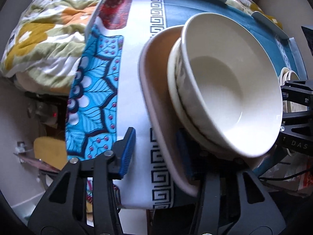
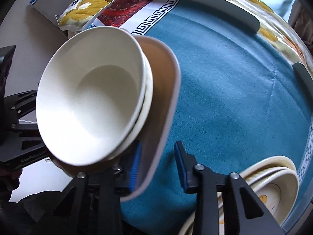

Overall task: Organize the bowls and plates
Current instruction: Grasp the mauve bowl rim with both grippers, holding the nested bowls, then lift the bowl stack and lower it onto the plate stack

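A tan square-ish plate [image 1: 150, 90] [image 2: 166, 82] carries a cream dish [image 1: 174, 90] and a deep white bowl [image 1: 232, 90] [image 2: 92, 101] stacked on it. My left gripper [image 1: 156, 152] straddles the plate's near rim: one blue pad [image 1: 128, 152] stands clear on the outside, the other is under the stack, and cloth shows in the gap. From the opposite side my right gripper [image 2: 158, 164] straddles the rim too, its inner pad [image 2: 136, 164] by the plate's inside and its outer pad [image 2: 181, 164] apart from the rim. Each view shows the other gripper at its edge.
The stack is over a teal cloth [image 2: 234, 90] with a key-pattern border [image 1: 156, 19]. Another stack of cream plates with yellow flowers [image 2: 273, 184] sits near the right gripper. Grey raised edges [image 2: 215, 5] bound the far side. A floral quilt [image 1: 39, 31] lies beyond the table.
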`<control>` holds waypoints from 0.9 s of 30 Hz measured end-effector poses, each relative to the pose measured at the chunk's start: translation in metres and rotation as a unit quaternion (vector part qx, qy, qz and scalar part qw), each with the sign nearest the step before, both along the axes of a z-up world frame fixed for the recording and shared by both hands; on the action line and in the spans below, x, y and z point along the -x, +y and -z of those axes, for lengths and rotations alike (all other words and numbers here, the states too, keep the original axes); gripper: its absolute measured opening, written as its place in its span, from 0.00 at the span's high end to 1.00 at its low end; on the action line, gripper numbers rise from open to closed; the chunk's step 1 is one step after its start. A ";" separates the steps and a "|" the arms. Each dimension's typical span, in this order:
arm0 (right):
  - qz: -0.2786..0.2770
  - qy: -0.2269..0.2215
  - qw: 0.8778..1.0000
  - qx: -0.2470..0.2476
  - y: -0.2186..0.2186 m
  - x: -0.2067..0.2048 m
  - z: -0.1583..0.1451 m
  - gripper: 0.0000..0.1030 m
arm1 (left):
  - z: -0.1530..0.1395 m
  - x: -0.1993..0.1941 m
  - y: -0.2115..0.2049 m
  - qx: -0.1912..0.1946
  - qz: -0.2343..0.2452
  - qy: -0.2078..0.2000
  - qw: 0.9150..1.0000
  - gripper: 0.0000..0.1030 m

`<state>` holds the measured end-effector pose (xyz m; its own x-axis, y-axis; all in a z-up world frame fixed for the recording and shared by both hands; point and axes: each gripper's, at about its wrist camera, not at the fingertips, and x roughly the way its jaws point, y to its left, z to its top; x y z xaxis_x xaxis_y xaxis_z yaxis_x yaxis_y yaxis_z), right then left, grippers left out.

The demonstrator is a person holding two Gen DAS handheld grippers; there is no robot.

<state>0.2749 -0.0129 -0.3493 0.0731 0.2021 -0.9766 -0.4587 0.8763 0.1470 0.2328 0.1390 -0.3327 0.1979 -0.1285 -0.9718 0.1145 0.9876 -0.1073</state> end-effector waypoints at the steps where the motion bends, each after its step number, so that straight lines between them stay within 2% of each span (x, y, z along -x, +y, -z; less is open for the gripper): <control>1: 0.001 0.000 1.000 -0.006 0.000 0.001 0.001 0.75 | 0.000 -0.001 -0.001 0.009 0.006 -0.004 1.000 0.66; 3: 0.003 -0.001 1.000 -0.021 -0.001 0.002 0.003 0.80 | 0.001 -0.002 -0.002 0.017 0.013 -0.008 1.000 0.71; 5: 0.003 -0.005 1.000 -0.031 0.000 0.004 0.003 0.89 | 0.000 -0.002 -0.003 0.024 0.020 -0.019 0.999 0.83; 8: -0.001 -0.023 0.999 -0.032 0.002 0.008 0.003 0.89 | -0.004 0.000 -0.009 0.014 0.041 -0.043 0.998 0.91; 11: -0.004 -0.045 0.999 -0.026 0.004 0.017 0.000 0.89 | -0.007 0.000 -0.016 -0.014 0.059 -0.060 0.996 0.91; 15: 0.011 -0.054 0.998 -0.027 0.008 0.022 0.002 0.89 | -0.009 -0.002 -0.017 -0.028 0.069 -0.073 0.995 0.91; 23: 0.037 -0.082 0.995 -0.029 0.006 0.019 -0.007 0.89 | -0.023 -0.010 -0.020 -0.042 0.095 -0.112 0.988 0.92; 27: 0.059 -0.101 0.993 -0.033 -0.009 0.024 -0.027 0.89 | -0.045 -0.014 -0.030 -0.043 0.111 -0.132 0.984 0.92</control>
